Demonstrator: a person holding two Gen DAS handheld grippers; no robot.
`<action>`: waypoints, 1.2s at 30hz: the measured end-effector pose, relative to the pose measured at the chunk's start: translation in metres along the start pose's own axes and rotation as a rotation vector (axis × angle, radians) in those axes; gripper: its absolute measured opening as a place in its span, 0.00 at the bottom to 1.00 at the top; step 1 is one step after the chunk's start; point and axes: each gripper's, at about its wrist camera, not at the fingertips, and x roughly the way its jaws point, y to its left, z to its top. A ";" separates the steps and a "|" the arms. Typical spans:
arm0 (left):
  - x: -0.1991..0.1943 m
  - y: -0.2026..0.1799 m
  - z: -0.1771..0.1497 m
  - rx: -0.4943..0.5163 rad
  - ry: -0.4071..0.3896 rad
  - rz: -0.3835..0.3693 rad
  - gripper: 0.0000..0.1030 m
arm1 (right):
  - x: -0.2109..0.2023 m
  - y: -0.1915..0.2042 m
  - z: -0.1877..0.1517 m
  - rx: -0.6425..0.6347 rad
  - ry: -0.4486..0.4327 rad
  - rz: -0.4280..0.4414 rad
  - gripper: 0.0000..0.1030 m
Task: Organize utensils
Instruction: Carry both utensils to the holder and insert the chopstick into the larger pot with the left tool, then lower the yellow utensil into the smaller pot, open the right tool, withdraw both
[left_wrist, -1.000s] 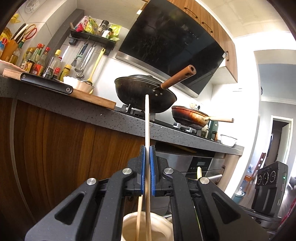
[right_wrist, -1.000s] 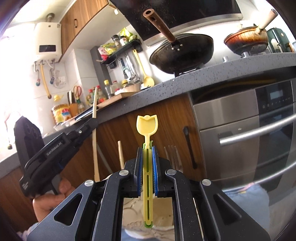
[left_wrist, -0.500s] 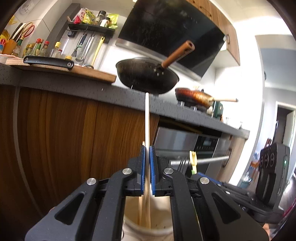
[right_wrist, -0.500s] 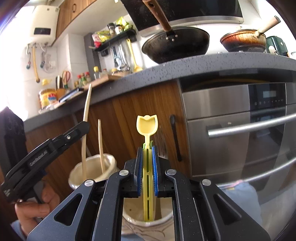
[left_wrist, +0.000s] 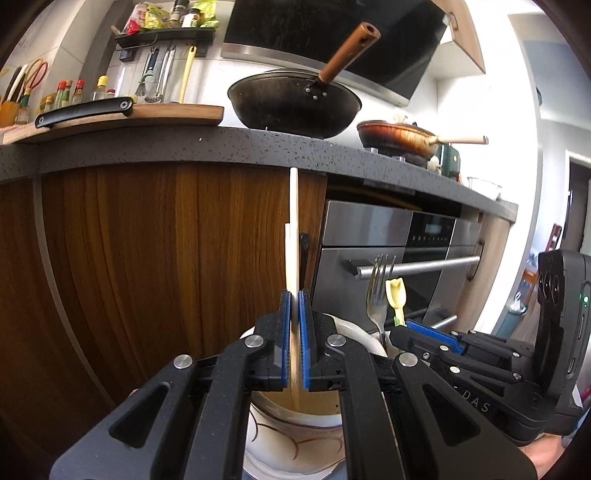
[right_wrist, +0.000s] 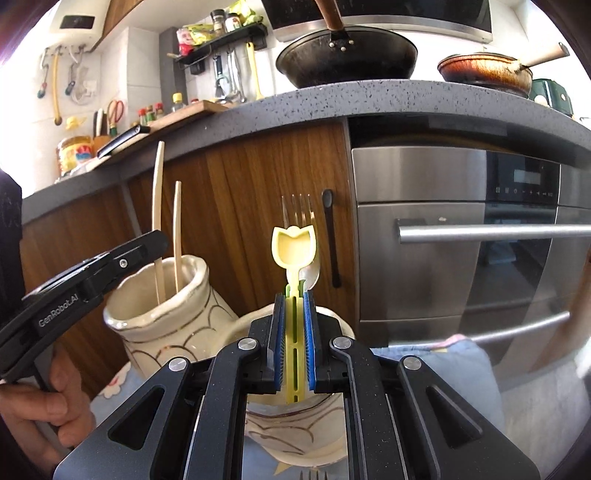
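While both hands have sunk toward the jars, the left tool (left_wrist: 294, 325) stays clamped on a pale chopstick (left_wrist: 293, 236), its lower end now inside the left jar (right_wrist: 162, 317) beside a second one. The right tool (right_wrist: 294, 332) stays clamped on the yellow spoon (right_wrist: 293, 247), its handle dipping into the near jar (right_wrist: 295, 432) by the fork (right_wrist: 297, 206). Both look ready for release.

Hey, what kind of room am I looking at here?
A home kitchen, most likely: a black wok sits on the counter's stove, a built-in steel oven is below, and sauce bottles stand by the wall.
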 end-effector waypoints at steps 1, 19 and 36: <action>0.000 -0.002 0.000 0.010 0.001 0.005 0.04 | 0.001 0.000 0.000 -0.002 0.006 -0.002 0.10; -0.014 0.003 0.000 0.014 -0.026 0.010 0.46 | -0.012 0.002 -0.002 -0.009 -0.014 0.030 0.25; -0.073 0.030 -0.028 -0.035 0.002 0.050 0.51 | -0.062 0.002 -0.014 -0.029 -0.046 0.031 0.25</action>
